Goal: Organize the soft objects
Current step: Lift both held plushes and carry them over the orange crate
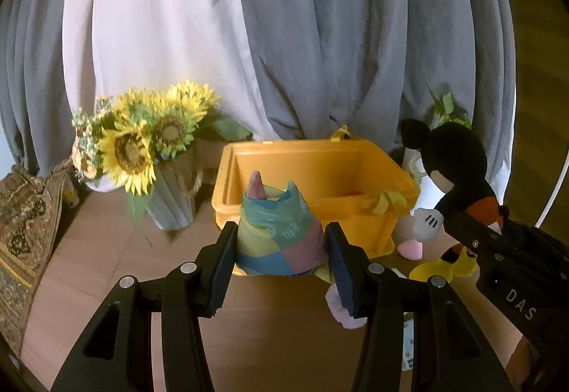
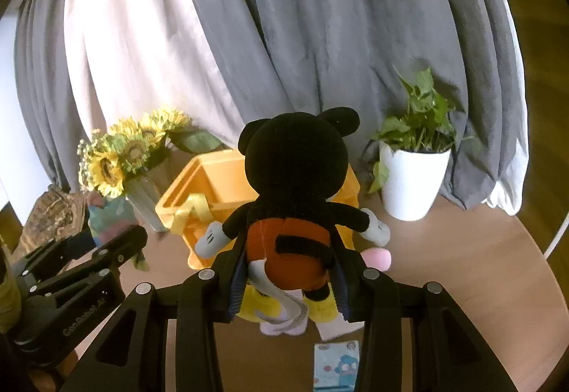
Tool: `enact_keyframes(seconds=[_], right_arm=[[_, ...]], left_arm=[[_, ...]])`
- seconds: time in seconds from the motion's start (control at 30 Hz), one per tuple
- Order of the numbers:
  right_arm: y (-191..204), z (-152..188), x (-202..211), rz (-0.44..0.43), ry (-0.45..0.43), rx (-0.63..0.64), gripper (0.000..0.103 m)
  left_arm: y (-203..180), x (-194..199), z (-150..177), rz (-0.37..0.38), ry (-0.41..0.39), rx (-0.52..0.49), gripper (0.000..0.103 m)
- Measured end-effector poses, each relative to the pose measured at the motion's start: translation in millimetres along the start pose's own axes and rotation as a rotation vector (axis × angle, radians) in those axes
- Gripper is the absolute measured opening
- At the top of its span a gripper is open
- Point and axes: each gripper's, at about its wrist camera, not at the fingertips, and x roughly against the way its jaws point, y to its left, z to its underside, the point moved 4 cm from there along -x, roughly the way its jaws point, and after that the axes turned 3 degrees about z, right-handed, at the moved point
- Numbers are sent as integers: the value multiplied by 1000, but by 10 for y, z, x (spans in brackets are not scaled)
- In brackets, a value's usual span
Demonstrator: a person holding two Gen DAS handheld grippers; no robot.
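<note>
My left gripper [image 1: 281, 262] is shut on a pastel patchwork plush [image 1: 281, 235] and holds it just in front of the open yellow bin [image 1: 320, 178]. My right gripper [image 2: 288, 276] is shut on a black mouse plush [image 2: 291, 185] with red shorts and yellow shoes, held upright by its waist in front of the bin [image 2: 199, 178]. The mouse plush [image 1: 451, 160] also shows at the right of the left wrist view, beside the bin. The left gripper [image 2: 103, 242] and its plush [image 2: 106, 217] show at the left of the right wrist view.
A vase of sunflowers [image 1: 149, 150] stands left of the bin. A white pot with a green plant [image 2: 412, 178] stands to its right. Grey and white curtains hang behind. A patterned cloth [image 1: 25, 232] lies far left. A small pink item [image 2: 378, 258] and a printed packet [image 2: 336, 367] lie on the wooden table.
</note>
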Motion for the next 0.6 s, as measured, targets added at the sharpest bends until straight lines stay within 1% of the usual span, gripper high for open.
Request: enact_keyframes(seconds=[0.3, 0.47, 0.6], right_arm=[[100, -169, -110, -11, -15, 10, 41], [156, -275, -187, -12, -33, 31, 41], [174, -374, -275, -28, -37, 22, 41]], left_arm=[[70, -113, -196, 5, -26, -26, 49], [95, -226, -311, 10, -28, -26, 49], [119, -314, -424, 19, -35, -23, 49]])
